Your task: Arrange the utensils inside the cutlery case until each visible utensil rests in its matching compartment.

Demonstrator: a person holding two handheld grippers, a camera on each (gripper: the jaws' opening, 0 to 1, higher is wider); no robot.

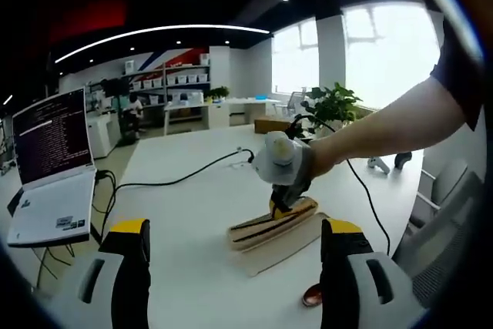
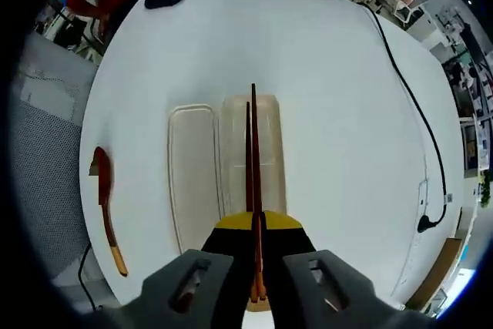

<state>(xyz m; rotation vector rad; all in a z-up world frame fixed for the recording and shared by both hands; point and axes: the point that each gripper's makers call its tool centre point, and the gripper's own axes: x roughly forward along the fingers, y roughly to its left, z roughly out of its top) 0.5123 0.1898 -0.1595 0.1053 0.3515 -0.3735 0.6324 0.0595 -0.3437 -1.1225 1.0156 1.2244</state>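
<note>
Left gripper point(image 1: 235, 256): jaws spread wide, holding nothing, above the white table point(image 1: 192, 190). Right gripper view, left to right: spoon point(image 2: 105, 207) lying near the table edge; lid point(image 2: 192, 175); open cutlery case point(image 2: 269, 152); chopsticks point(image 2: 253, 175) clamped between the closed jaws of the right gripper point(image 2: 256, 267), held over the case.

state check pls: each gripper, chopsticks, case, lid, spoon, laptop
left gripper: open, holding nothing, above the table
right gripper: shut on chopsticks, above the case
chopsticks: held as a pair, over the case
cutlery case: open, nothing resting in it
case lid: off, lying beside the case
spoon: flat on the table, outside the case
laptop: open, screen on
</note>
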